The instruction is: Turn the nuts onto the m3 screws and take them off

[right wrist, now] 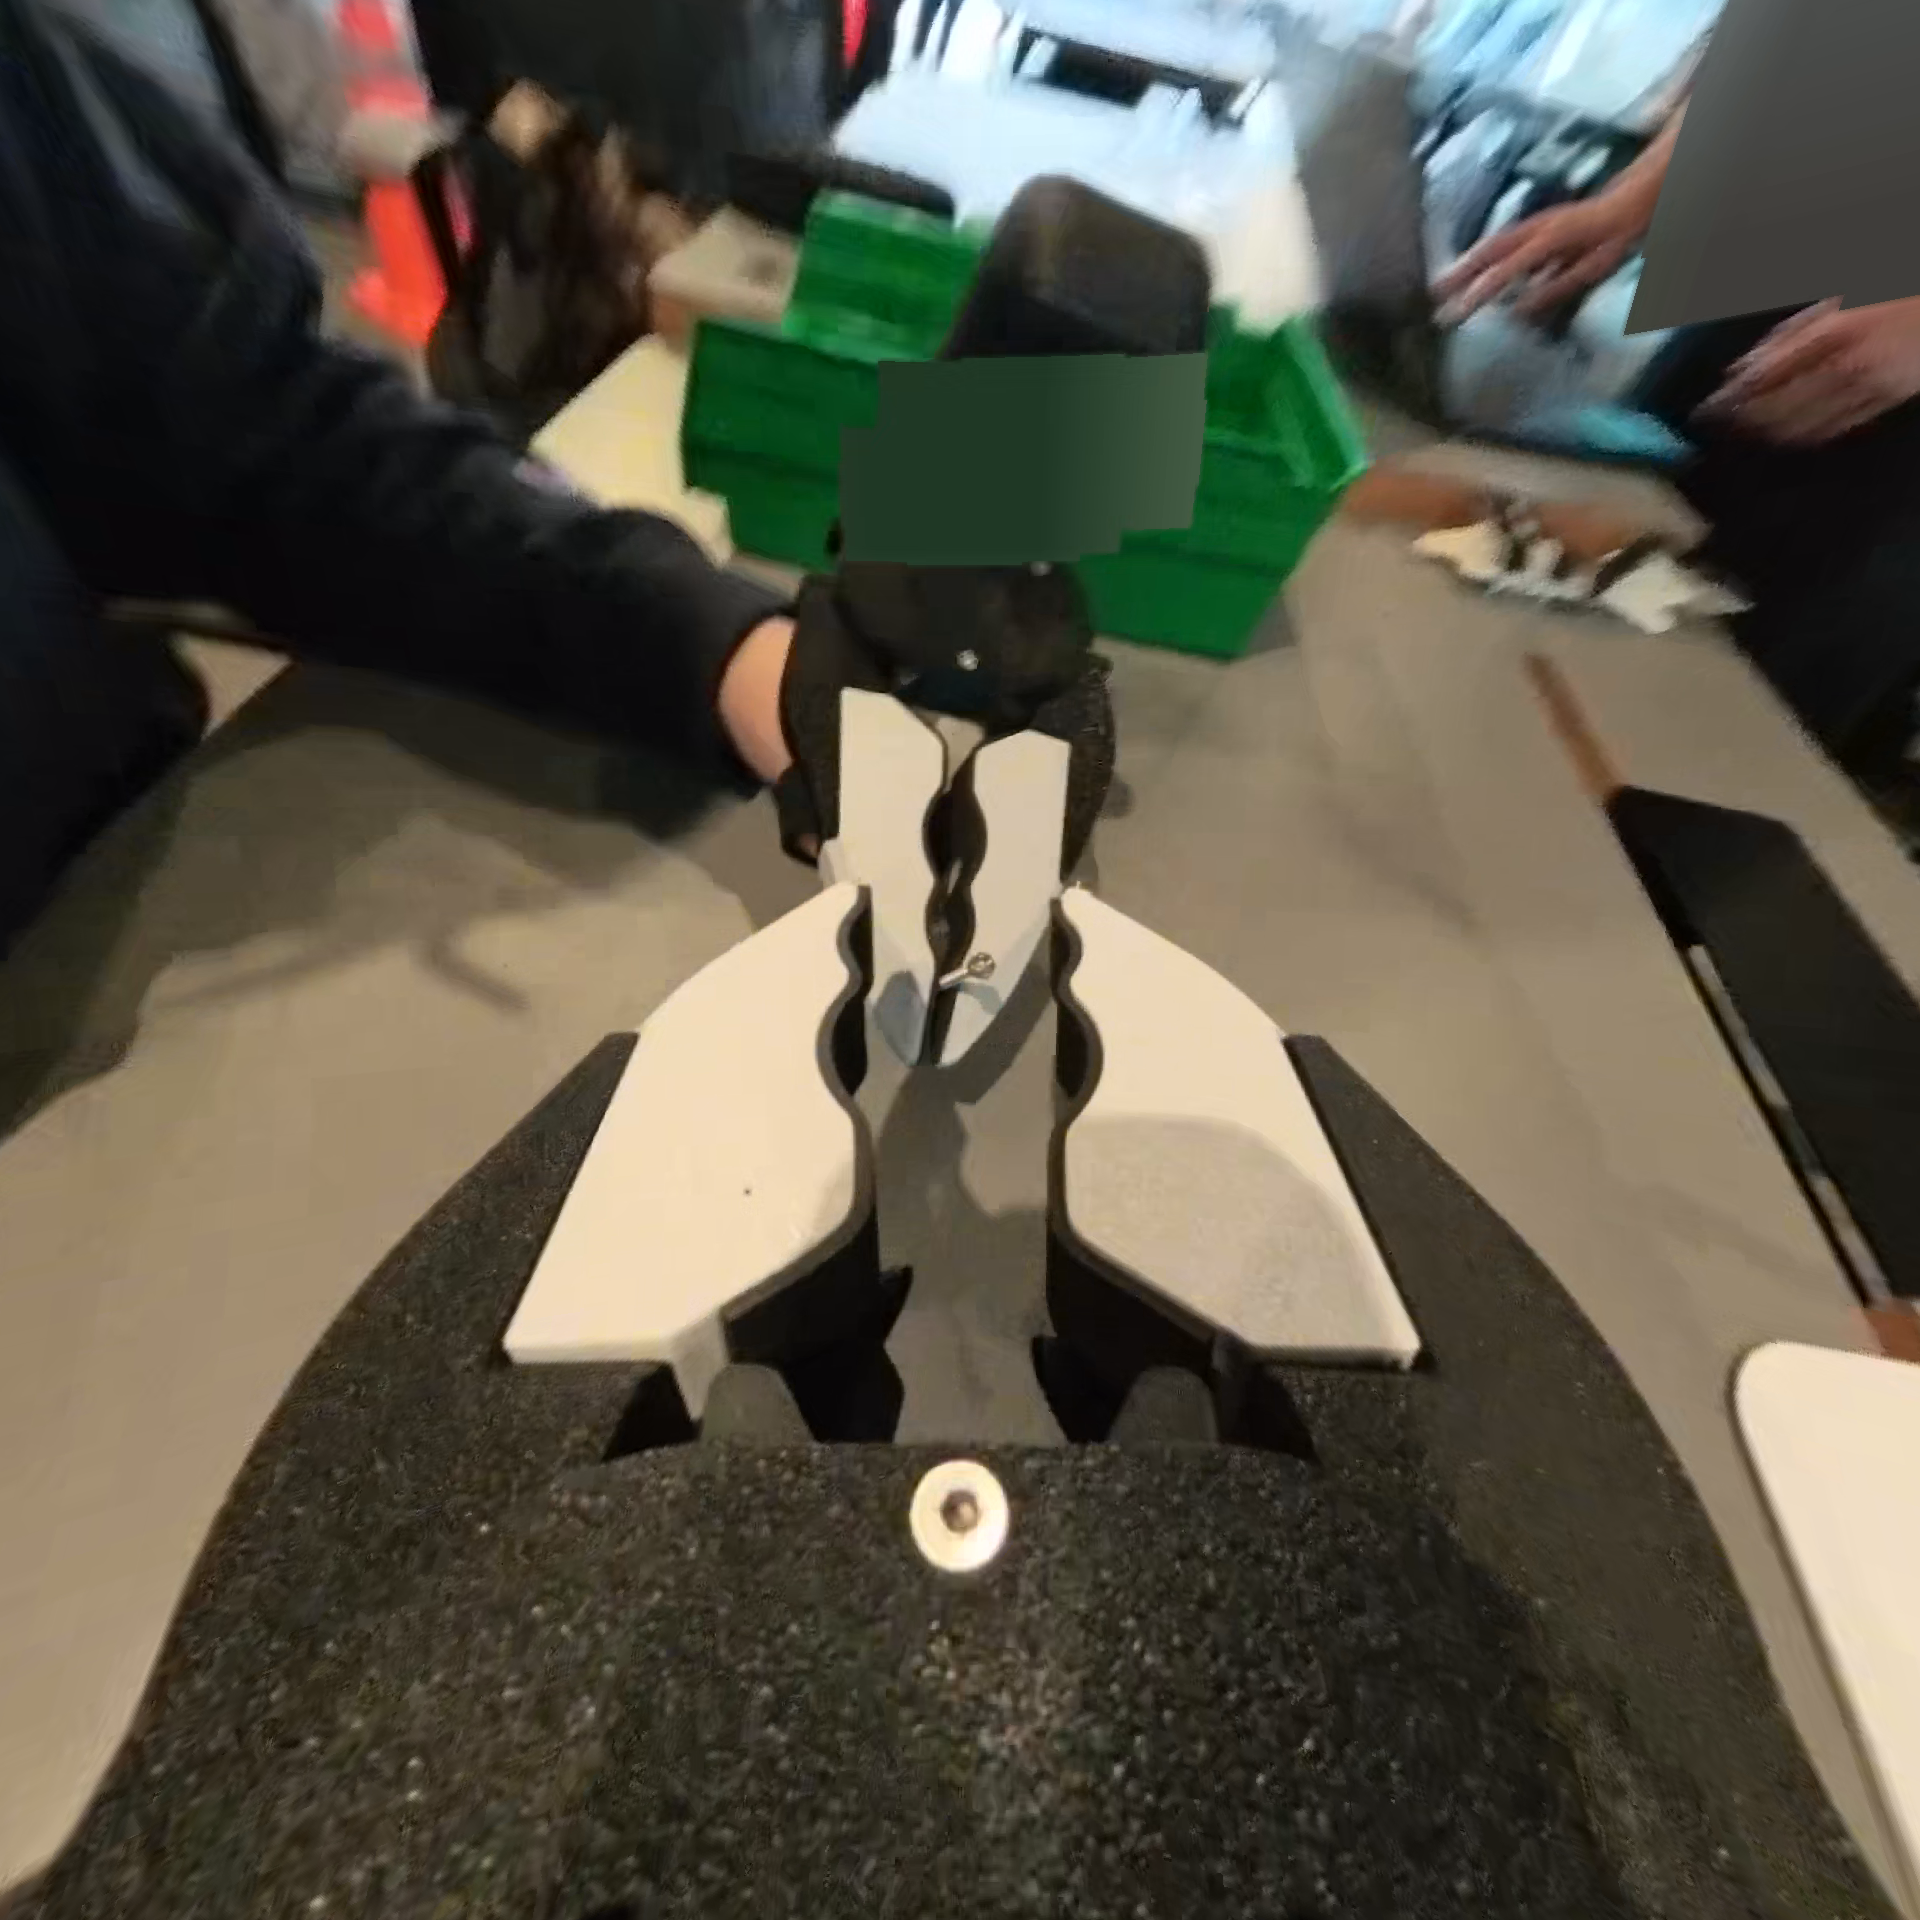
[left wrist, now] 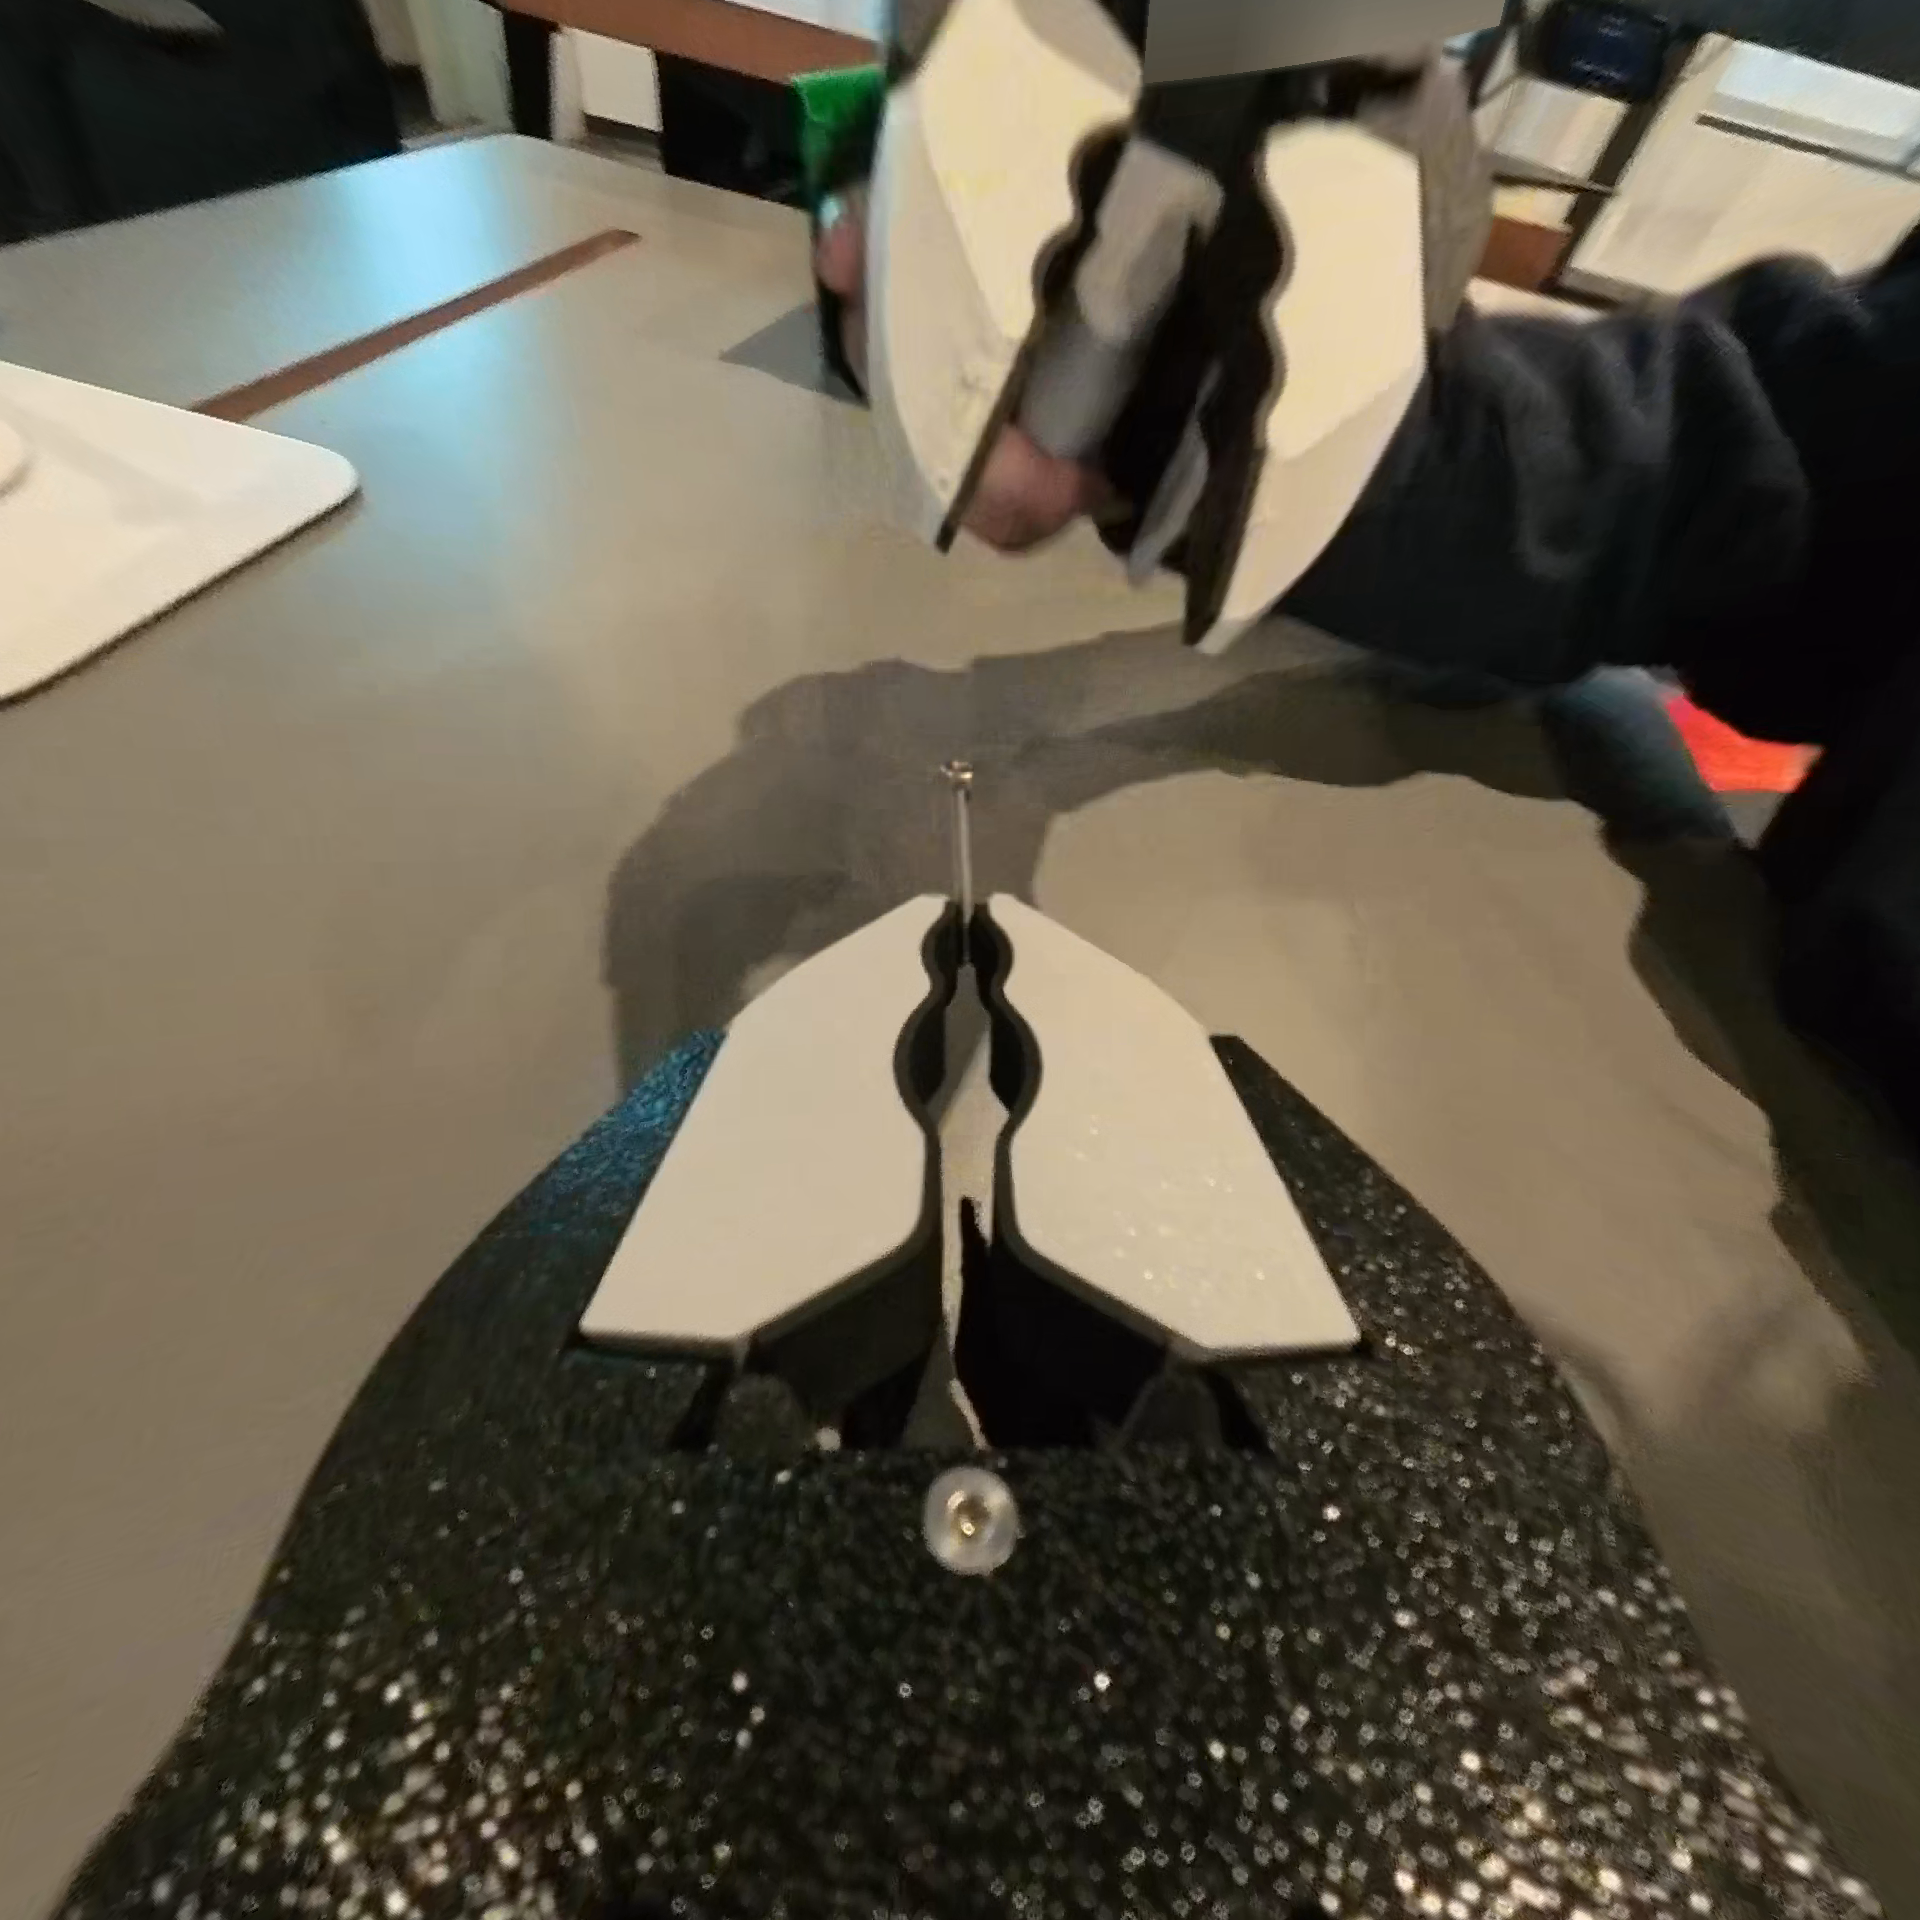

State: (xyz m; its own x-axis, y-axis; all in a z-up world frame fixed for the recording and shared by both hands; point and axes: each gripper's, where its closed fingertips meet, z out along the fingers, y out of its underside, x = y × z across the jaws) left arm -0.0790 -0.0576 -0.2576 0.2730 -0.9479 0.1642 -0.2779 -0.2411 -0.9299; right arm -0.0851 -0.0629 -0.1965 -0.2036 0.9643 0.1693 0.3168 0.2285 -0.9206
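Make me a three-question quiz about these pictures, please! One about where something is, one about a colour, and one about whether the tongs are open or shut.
1. Where is the thin metal screw?
A. Flat on the white tray
B. Sticking out from the tips of the left tongs
C. Inside the green crates

2. What colour are the crates at the far side of the table?
A. Green
B. Yellow
C. Purple

3. How do the right tongs stand?
A. Pinched shut on a nut
B. Open, with nothing between their fingers
C. Shut on the tray

Answers:
1 B: the left tongs are closed on the screw's shaft, its small end pointing away.
2 A: the stacked crates are bright green.
3 B: a wide gap shows between the two white fingers, and nothing is pressed there.
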